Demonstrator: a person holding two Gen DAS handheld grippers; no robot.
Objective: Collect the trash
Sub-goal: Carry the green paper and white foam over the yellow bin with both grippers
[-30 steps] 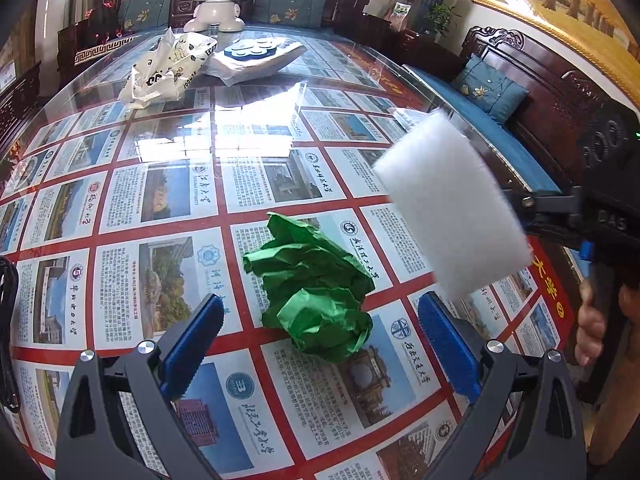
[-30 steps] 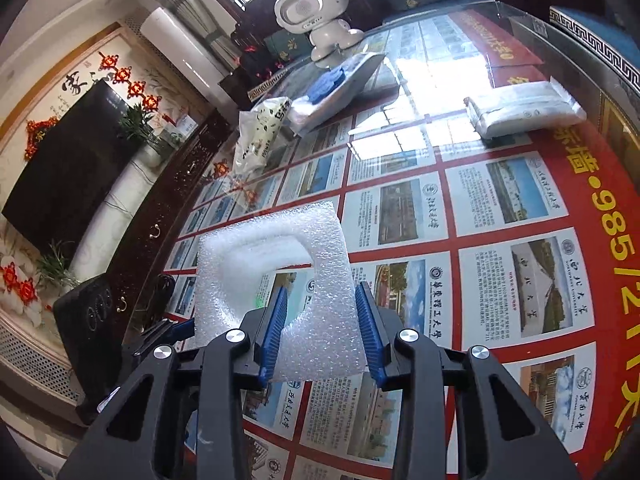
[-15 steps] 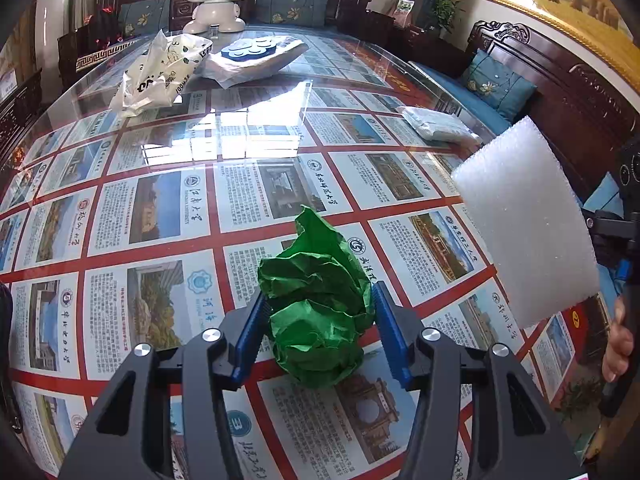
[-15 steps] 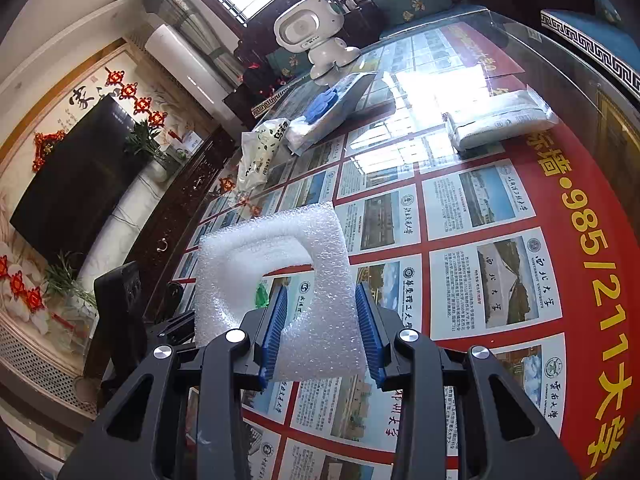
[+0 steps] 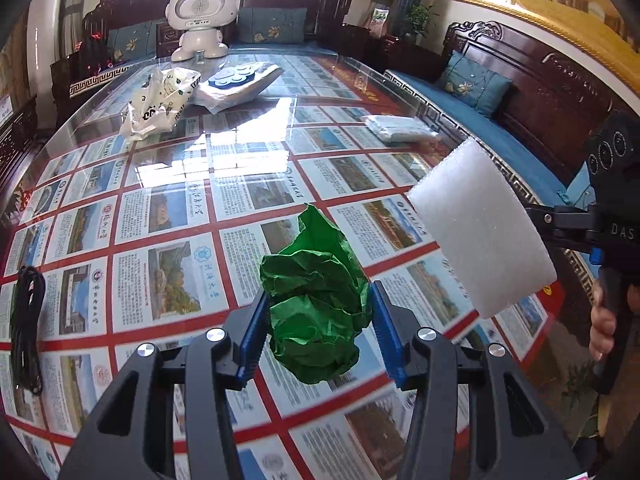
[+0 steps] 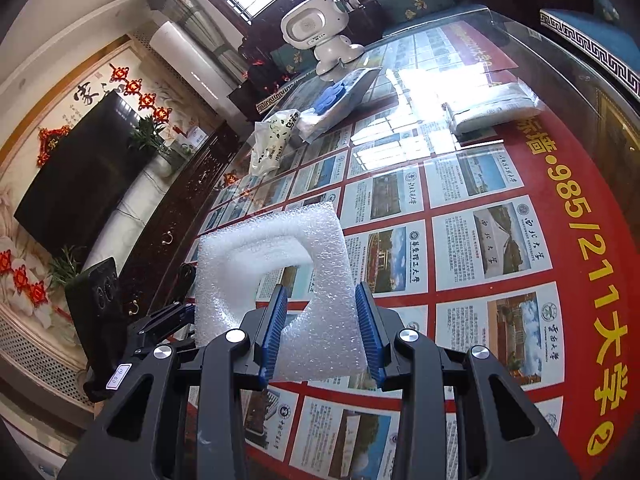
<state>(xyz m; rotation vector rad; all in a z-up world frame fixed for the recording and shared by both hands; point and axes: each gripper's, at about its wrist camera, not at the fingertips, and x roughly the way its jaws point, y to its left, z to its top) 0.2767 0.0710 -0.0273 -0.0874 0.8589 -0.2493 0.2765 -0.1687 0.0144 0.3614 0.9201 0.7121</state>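
My left gripper (image 5: 316,332) is shut on a crumpled ball of green paper (image 5: 316,300) and holds it lifted above the glass table (image 5: 172,208). My right gripper (image 6: 320,332) is shut on a piece of white foam packing (image 6: 280,272) with a cut-out in it, held in the air. The same foam (image 5: 480,228) shows at the right of the left wrist view, with the right gripper's body behind it. The left gripper's body shows at the lower left of the right wrist view.
On the table lie a printed plastic bag (image 5: 160,100), a white packet with a blue object (image 5: 240,80), a white robot toy (image 5: 200,20), a flat white packet (image 5: 396,128) and a black cable (image 5: 26,320). Wooden sofas surround the table.
My left gripper closed on the green paper ball and lifted it off the table. My right gripper kept hold of the foam and drifted right and back.
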